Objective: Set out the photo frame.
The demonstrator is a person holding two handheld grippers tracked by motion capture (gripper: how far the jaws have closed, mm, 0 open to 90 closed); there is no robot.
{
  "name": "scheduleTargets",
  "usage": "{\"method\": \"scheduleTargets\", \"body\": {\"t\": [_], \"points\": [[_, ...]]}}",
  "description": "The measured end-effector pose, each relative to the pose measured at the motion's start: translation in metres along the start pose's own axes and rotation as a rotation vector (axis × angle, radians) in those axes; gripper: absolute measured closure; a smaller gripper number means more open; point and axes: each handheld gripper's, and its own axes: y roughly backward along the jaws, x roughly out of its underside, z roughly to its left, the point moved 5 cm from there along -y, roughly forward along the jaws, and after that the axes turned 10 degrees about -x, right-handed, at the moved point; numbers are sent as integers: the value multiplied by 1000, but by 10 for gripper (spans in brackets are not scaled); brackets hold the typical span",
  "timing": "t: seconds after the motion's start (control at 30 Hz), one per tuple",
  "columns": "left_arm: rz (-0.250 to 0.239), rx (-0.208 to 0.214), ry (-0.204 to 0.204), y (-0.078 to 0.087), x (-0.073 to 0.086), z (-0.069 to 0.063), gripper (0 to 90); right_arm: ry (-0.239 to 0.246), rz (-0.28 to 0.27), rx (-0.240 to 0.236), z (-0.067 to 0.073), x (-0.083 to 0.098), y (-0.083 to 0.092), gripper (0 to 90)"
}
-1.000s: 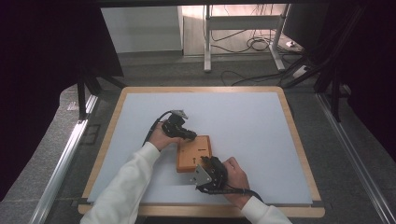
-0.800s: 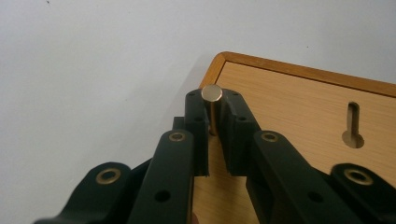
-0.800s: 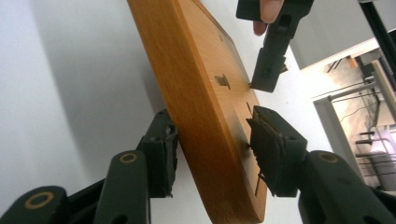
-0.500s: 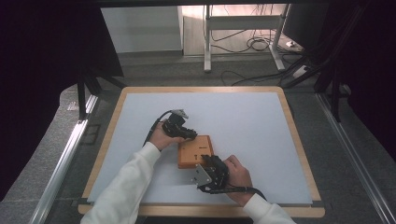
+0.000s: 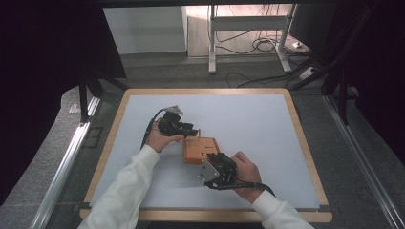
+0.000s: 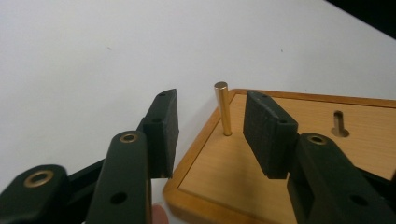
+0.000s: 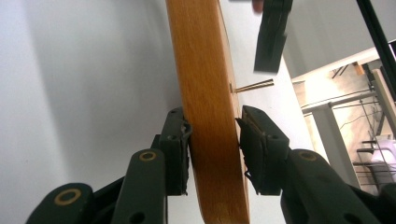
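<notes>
Pin (image 6: 223,108) seated upright in board (image 6: 299,154) | my left tool (image 6: 210,135) just spread, released | right tool (image 7: 212,154) clenching board edge | withdrawal left

block (image 6: 299,154): wood, warm orange, smooth satin finish, grain shows along the edge
pin (image 6: 222,108): brass-looking metal, polished and shiny, standing between the left gripper's pads
gripper pads (image 6: 268,133): black, matt, kinda rubbery and finely textured
worktop (image 5: 248,119): white matt sheet, pale wood frame

Orange-brown wooden board (image 5: 199,150), brass-gold pin (image 6: 223,108), black claws, white mat (image 5: 248,119)
</notes>
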Motion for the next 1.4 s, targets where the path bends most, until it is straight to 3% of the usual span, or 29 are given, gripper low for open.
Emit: {"method": "scheduleTargets", "body": {"t": [0.17, 0.63, 0.97, 1.4], "points": [[-47, -38, -1, 17, 7, 6, 523, -5, 1, -9, -3, 1, 1, 644], [-77, -80, 14, 36, 32, 18, 512, -17, 10, -14, -17, 3, 8, 674], [-74, -93, 29, 37, 41, 22, 512, -20, 22, -6, -30, 0, 11, 698], [-70, -107, 51, 38, 49, 26, 514, -93, 26, -69, -52, -3, 13, 702]]}}
